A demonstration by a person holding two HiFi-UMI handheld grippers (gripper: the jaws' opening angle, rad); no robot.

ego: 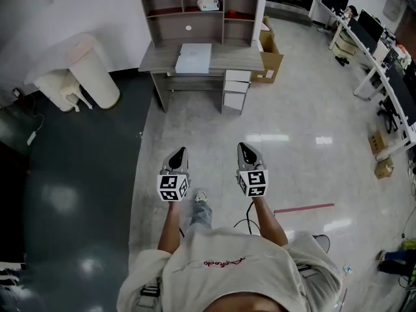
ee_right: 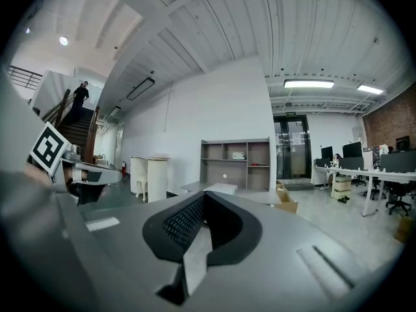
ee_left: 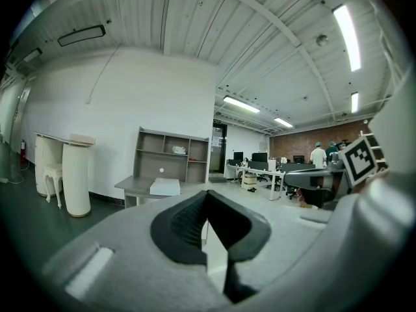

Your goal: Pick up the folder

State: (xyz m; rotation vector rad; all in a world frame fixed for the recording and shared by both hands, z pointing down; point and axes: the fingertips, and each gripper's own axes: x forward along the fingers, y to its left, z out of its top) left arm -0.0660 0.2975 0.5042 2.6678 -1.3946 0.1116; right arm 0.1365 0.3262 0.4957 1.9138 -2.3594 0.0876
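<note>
Left claw (ego: 179, 152): I hold it pressed together, empty.
Right claw (ego: 243, 147): pressed together, empty.
Folder (ego: 194, 58): white, flat on the grey surface (ego: 156, 62), well apart from both claws.

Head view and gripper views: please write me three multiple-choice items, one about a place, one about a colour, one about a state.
1. Where does the folder lie?
A. on the floor
B. on the desk top
C. on a chair

2. Which colour has the folder?
A. red
B. white
C. black

3. How do the left tongs and the right tongs stand?
A. shut, empty
B. open, empty
C. shut on the folder

Answers:
1 B: it lies flat on the grey desk.
2 B: it shows white against the grey top.
3 A: each gripper view shows the tips together with nothing between them.
</note>
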